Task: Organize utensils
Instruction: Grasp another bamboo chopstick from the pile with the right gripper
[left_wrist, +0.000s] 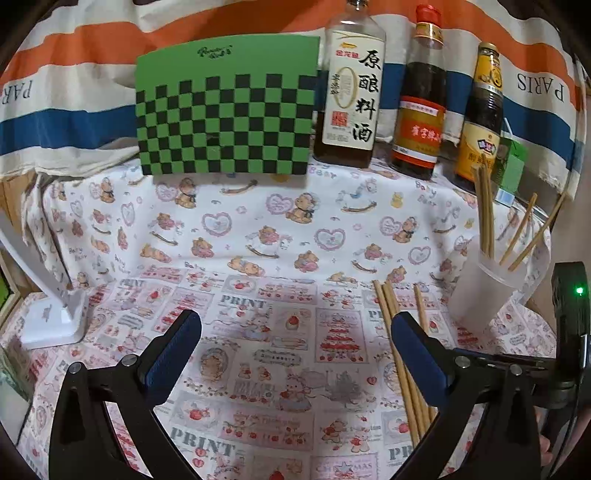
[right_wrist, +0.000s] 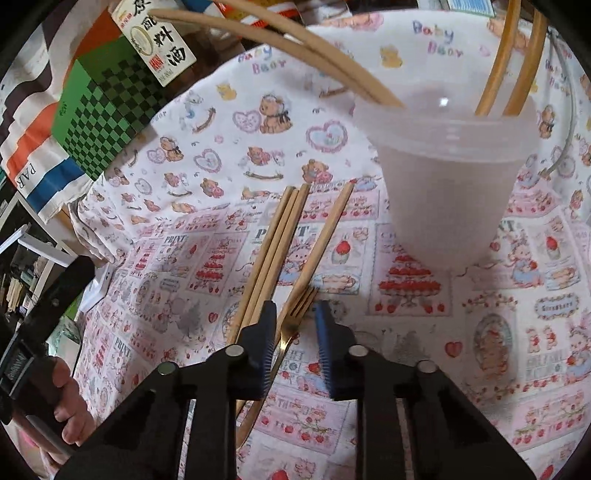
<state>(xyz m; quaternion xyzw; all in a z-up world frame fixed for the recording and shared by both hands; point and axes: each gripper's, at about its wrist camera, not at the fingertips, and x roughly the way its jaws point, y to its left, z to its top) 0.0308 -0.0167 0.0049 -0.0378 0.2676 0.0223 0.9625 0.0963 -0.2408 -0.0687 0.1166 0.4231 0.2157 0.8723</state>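
Four chopsticks (right_wrist: 280, 240) are lying on the cloth-covered bench (right_wrist: 498, 332) in front of your right hand-held gripper (right_wrist: 294, 314), three bunched together and one angled a little apart to their right. A gold fork (right_wrist: 291, 317) is lying just beside that lone stick, tines pointing toward the cup. Your right hand-held gripper is pointing down at the fork, and its jaws are standing narrow on either side of the fork's head; the blue pads are not pressing on it, so nothing is being gripped.

A frosted plastic cup (right_wrist: 447, 184) is standing upright near the fork, up and to the right in the right wrist view, and it is already holding several chopsticks (right_wrist: 495, 74) that are leaning out over its rim.

Your left hand-held gripper (left_wrist: 295, 325) is hovering above the bench with its jaws spread wide and empty. The bunched chopsticks are passing under its right finger (left_wrist: 421, 354) in the left wrist view, and the cup is sitting beyond them to the right.

Along the back of the bench a green checkered board (left_wrist: 225, 114) is leaning upright, with three sauce bottles (left_wrist: 417, 99) lined up to its right. A white lamp base (left_wrist: 55, 321) is resting at the left edge.
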